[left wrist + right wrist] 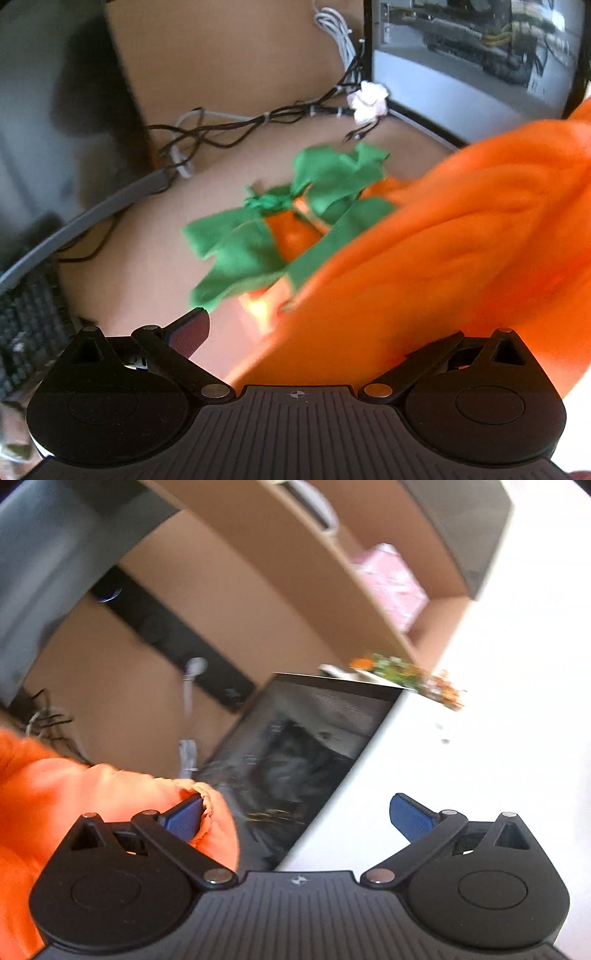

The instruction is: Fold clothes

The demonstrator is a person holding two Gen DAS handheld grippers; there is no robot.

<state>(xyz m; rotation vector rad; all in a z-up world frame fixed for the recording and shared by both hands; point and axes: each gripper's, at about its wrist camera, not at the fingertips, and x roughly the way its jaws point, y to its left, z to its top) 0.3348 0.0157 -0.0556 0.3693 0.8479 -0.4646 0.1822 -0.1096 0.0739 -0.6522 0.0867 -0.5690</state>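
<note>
Draping across the left hand-held gripper (295, 332), orange garment (461, 258).

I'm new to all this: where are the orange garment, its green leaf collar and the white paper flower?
orange garment (461, 258), left wrist view, main fabric.
green leaf collar (243, 254), left wrist view, a leaf.
white paper flower (367, 101), left wrist view, centre.

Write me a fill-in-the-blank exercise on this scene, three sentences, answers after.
1. The fleece garment draped over the left gripper is mainly ____ in colour.
2. Its leaf-shaped collar trim is ____.
3. The right gripper has ____ finger pads, and its jaws stand wide apart.

Missing words: orange; green; blue
</note>
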